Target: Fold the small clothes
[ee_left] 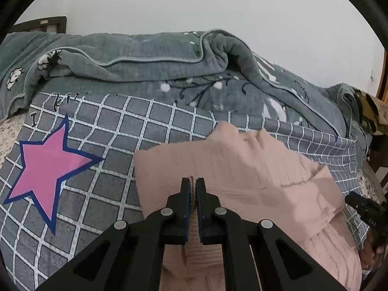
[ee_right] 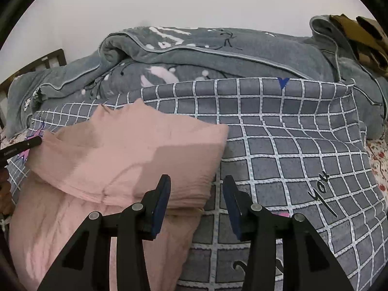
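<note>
A pink ribbed garment (ee_left: 242,169) lies on a grey checked blanket (ee_left: 109,126), its upper part folded over the lower part. My left gripper (ee_left: 193,181) is shut on a pinch of the pink fabric near the folded layer's left side. In the right wrist view the same pink garment (ee_right: 116,155) lies left of centre on the checked blanket (ee_right: 291,133). My right gripper (ee_right: 196,181) is open and empty, its jaws straddling the garment's right edge just above it. The left gripper's finger (ee_right: 21,146) shows at the far left.
A pink star (ee_left: 48,162) is printed on the blanket at left. A bunched grey floral quilt (ee_left: 157,58) lies behind, against a white wall. A brown patterned cloth (ee_right: 363,38) sits at the far right. A dark headboard (ee_left: 46,24) stands at the back left.
</note>
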A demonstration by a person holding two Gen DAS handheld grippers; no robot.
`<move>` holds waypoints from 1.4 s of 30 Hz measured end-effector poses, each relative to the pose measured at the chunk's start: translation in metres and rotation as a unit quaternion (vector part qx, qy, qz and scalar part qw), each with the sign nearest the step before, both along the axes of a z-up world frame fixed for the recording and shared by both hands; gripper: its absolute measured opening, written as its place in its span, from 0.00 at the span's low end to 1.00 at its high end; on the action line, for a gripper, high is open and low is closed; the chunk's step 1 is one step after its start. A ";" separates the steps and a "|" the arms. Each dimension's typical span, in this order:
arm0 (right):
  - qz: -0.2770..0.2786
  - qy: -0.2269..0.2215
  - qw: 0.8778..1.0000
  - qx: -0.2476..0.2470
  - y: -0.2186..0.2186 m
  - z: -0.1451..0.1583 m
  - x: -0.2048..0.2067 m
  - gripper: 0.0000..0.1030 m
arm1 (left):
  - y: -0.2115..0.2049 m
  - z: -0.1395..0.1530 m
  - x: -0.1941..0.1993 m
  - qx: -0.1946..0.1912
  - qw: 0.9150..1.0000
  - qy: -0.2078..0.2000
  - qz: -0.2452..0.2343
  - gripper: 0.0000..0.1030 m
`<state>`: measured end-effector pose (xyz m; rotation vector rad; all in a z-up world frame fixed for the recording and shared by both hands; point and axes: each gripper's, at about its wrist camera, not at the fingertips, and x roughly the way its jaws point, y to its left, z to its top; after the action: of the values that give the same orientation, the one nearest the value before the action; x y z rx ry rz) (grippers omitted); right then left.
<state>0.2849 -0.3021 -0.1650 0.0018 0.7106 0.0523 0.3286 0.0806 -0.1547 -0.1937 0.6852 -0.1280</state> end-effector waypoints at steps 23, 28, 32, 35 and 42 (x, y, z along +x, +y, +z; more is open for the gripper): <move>-0.019 0.043 0.999 -0.004 -0.003 -0.018 0.009 0.50 | 0.004 -0.023 0.001 0.001 0.998 0.056 0.010 0.14; -0.023 0.032 0.999 -0.008 -0.003 -0.014 0.000 0.50 | -0.004 -0.022 -0.010 0.030 0.998 0.056 0.008 0.24; -0.030 0.019 0.999 -0.008 -0.005 -0.008 -0.011 0.50 | -0.012 -0.019 -0.020 0.051 0.997 0.054 0.001 0.31; -0.038 0.015 0.999 -0.007 -0.007 -0.005 -0.019 0.50 | -0.016 -0.017 -0.028 0.062 0.997 0.053 0.003 0.31; -0.053 -0.013 0.999 -0.002 -0.014 0.010 -0.045 0.50 | -0.017 -0.010 -0.049 0.064 0.997 0.050 0.013 0.31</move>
<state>0.2399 -0.3162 -0.1553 0.0336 0.6845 -0.0500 0.2798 0.0636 -0.1650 -0.0858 0.7872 -0.0503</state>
